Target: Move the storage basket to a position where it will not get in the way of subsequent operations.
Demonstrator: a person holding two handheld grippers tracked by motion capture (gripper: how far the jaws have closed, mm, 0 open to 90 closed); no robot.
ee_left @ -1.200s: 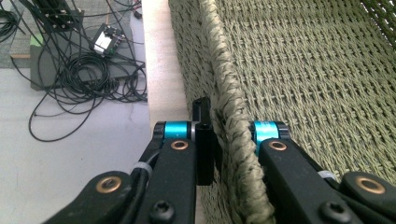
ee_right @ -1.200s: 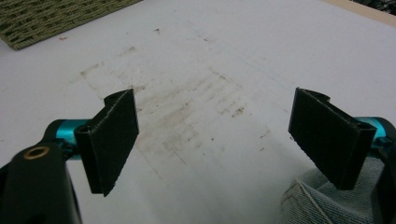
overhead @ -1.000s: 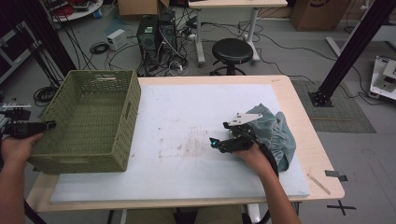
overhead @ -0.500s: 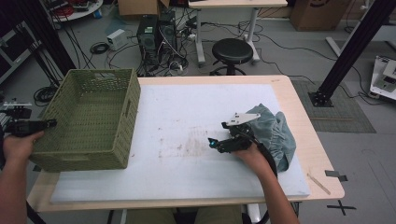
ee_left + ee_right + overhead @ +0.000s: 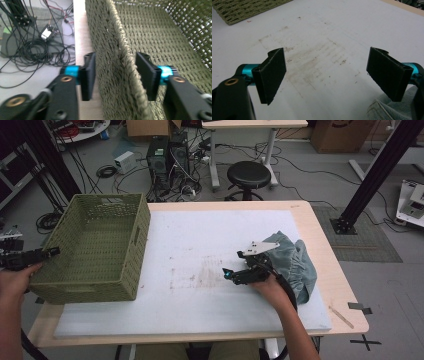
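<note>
A green woven basket (image 5: 85,285) stands on the left end of the table. My left gripper (image 5: 52,251) is at its near left corner, open. Its jaws straddle the basket's wall (image 5: 110,50), one pad (image 5: 88,75) outside and the other inside, with a small gap on the inner side. A crumpled grey-green cloth (image 5: 295,262) lies at the right of the white mat (image 5: 200,235). Just left of the cloth, low over the stained mat (image 5: 317,37), my right gripper (image 5: 227,274) is open with nothing between its jaws. The cloth's edge (image 5: 387,110) lies under its right jaw.
The basket's corner (image 5: 244,8) lies far ahead of the right gripper. Beyond the table stand a black stool (image 5: 248,172), computer towers (image 5: 167,157) and floor cables. A black frame post (image 5: 375,170) rises at the right. Tape marks (image 5: 357,306) sit near the table's right corner.
My right gripper has slid a little to the left, away from the cloth, still open. The left gripper has stayed at the basket wall.
</note>
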